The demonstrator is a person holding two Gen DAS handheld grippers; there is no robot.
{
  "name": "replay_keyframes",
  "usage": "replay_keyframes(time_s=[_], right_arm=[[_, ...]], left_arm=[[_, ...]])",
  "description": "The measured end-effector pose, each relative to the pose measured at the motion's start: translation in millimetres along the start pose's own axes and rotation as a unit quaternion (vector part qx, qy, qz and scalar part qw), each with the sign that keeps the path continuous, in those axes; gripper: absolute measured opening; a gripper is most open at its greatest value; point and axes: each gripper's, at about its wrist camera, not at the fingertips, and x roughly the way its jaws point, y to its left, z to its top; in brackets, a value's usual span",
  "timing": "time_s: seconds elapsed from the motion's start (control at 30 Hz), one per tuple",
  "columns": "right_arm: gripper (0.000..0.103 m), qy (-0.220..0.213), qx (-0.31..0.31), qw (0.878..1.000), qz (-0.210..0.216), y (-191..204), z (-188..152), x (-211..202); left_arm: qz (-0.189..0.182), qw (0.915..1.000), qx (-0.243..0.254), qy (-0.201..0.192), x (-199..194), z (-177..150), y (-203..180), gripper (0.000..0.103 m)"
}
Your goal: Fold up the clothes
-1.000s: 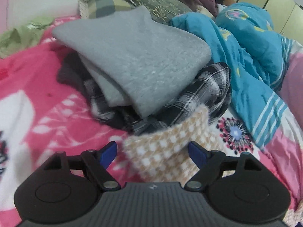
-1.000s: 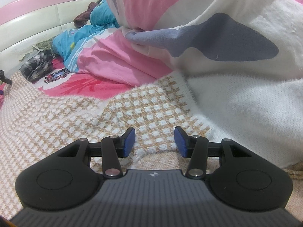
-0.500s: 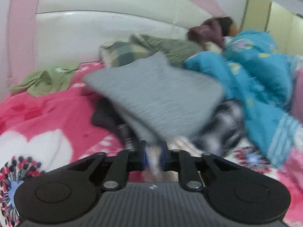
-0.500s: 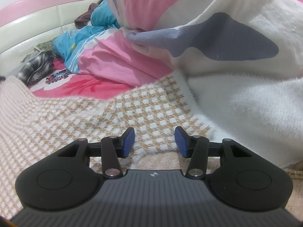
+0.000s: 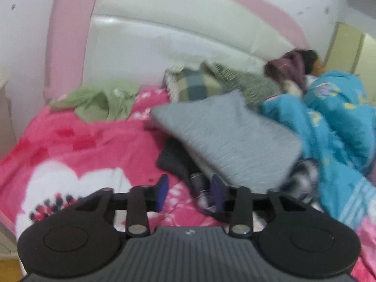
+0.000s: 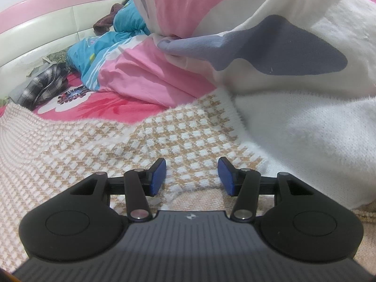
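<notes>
Right tool (image 6: 191, 176): its blue pads stood apart with nothing between them, low over the checked knit, seemingly placed to pin or pinch the cloth beneath.
Checked knit sweater (image 6: 94, 145): the task's thing lay spread on the bed directly under and ahead of the right tool, running off to its left; tan-and-white squares, fuzzy, soft and thick, with a rippled edge that looked raised on the far left.
White knit panel (image 6: 305, 136): just right of the right tool, joined to the checked part; fine ribbed, fluffy surface.
Pink-and-white quilt (image 6: 188, 75): heaped beyond the sweater, ahead and to the right of the tool; smooth cloth with a grey patch, bulging in rounded folds.
Left tool (image 5: 189, 193): its pads were parted and gripped nothing; it hung above the bed, aimed at the pile ahead. The view was blurred.
Pink bedspread (image 5: 70, 155): under and left of the left tool; plush, with a white flower print.
Plaid garment (image 5: 305, 176): just ahead and right of the left tool, crumpled under the grey piece; thin woven check.
Grey folded garment (image 5: 230, 138): on top of the pile ahead of the left tool; a flat, felt-like slab with neat edges, so it looked already folded.
Blue quilt (image 5: 333, 127): far right of the left tool, puffy, covering a person lying there.
Green cloth (image 5: 101, 101): far left, loose and crumpled by the headboard.
</notes>
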Motion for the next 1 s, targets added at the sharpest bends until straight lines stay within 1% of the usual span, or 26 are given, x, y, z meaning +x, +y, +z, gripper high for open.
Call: replay_keyframes(time_s=[0.03, 0.1, 0.13, 0.17, 0.2, 0.23, 0.27, 0.33, 0.37, 0.4, 0.47, 0.53, 0.57, 0.6, 0.63, 0.67, 0.7, 0.73, 0.77, 0.8, 0.83, 0.87, 0.9, 0.93, 0.97, 1.0], right_arm=[[0.05, 0.0, 0.001, 1.0, 0.001, 0, 0, 0], [0.05, 0.001, -0.001, 1.0, 0.0, 0, 0, 0], [0.052, 0.002, -0.004, 1.0, -0.001, 2, 1, 0], [0.055, 0.004, -0.011, 1.0, -0.004, 8, 4, -4], [0.061, 0.007, -0.018, 1.0, -0.007, 13, 8, -8], [0.062, 0.01, -0.025, 1.0, -0.01, 18, 11, -11], [0.062, 0.012, -0.032, 0.999, -0.013, 24, 14, -15], [0.062, 0.018, -0.046, 0.999, -0.018, 34, 21, -22], [0.062, 0.02, -0.052, 0.998, -0.021, 40, 24, -25], [0.062, 0.02, -0.056, 0.998, -0.021, 46, 28, -33], [0.064, 0.005, -0.039, 0.999, -0.004, 68, 35, -72], [0.066, 0.004, 0.011, 1.0, 0.026, 87, 13, -116], [0.068, 0.004, 0.037, 0.998, 0.041, 96, 2, -138], [0.072, 0.004, 0.062, 0.996, 0.056, 105, -9, -160], [0.077, 0.004, 0.088, 0.994, 0.071, 114, -20, -182], [0.08, 0.004, 0.113, 0.99, 0.085, 123, -34, -204], [0.08, 0.004, 0.139, 0.986, 0.091, 129, -59, -225], [0.08, 0.006, 0.159, 0.983, 0.088, 135, -86, -246], [0.08, 0.008, 0.173, 0.982, 0.072, 139, -109, -264], [0.08, 0.006, 0.189, 0.981, 0.044, 141, -131, -284], [0.08, 0.003, 0.203, 0.979, 0.016, 143, -152, -304], [0.08, 0.001, 0.213, 0.977, -0.012, 143, -169, -325], [0.081, -0.008, 0.223, 0.974, -0.039, 142, -184, -346], [0.083, -0.021, 0.23, 0.971, -0.064, 142, -195, -366], [0.085, -0.035, 0.236, 0.967, -0.088, 141, -206, -387], [0.087, -0.048, 0.244, 0.962, -0.112, 139, -213, -408]], left_arm=[[-0.014, 0.9999, 0.005, -0.003, -16, 4, 0, 0.055], [-0.057, 0.9982, 0.015, -0.009, -57, 13, 1, 0.063], [-0.075, 0.9968, 0.022, -0.013, -76, 17, 2, 0.069], [-0.091, 0.9952, 0.033, -0.017, -99, 20, 3, 0.079], [-0.1, 0.9937, 0.046, -0.02, -121, 22, 4, 0.083], [-0.107, 0.9922, 0.06, -0.022, -140, 22, 3, 0.091], [-0.114, 0.99, 0.079, -0.024, -162, 20, 2, 0.095], [-0.13, 0.9845, 0.116, -0.024, -198, 11, -1, 0.099], [-0.142, 0.9807, 0.132, -0.024, -213, 4, -3, 0.103], [-0.161, 0.976, 0.144, -0.024, -227, -7, -5, 0.103], [-0.202, 0.9657, 0.162, -0.014, -245, -34, -10, 0.103], [-0.242, 0.9548, 0.173, 0.011, -255, -67, -20, 0.103], [-0.262, 0.9482, 0.178, 0.027, -257, -87, -26, 0.103], [-0.279, 0.9412, 0.186, 0.042, -259, -107, -33, 0.103], [-0.295, 0.9332, 0.197, 0.057, -261, -129, -42, 0.103], [-0.312, 0.924, 0.209, 0.073, -262, -150, -52, 0.103], [-0.328, 0.9141, 0.221, 0.089, -263, -171, -62, 0.103], [-0.345, 0.9032, 0.229, 0.112, -264, -193, -74, 0.103], [-0.361, 0.8927, 0.232, 0.139, -264, -212, -85, 0.103], [-0.374, 0.8821, 0.233, 0.166, -265, -229, -96, 0.103], [-0.387, 0.8714, 0.235, 0.189, -267, -245, -107, 0.103], [-0.402, 0.8596, 0.242, 0.202, -271, -259, -119, 0.103], [-0.417, 0.848, 0.251, 0.21, -276, -273, -129, 0.103], [-0.428, 0.839, 0.26, 0.214, -280, -286, -138, 0.103], [-0.436, 0.8307, 0.269, 0.218, -285, -299, -148, 0.103], [-0.44, 0.8246, 0.277, 0.222, -288, -311, -157, 0.103]])
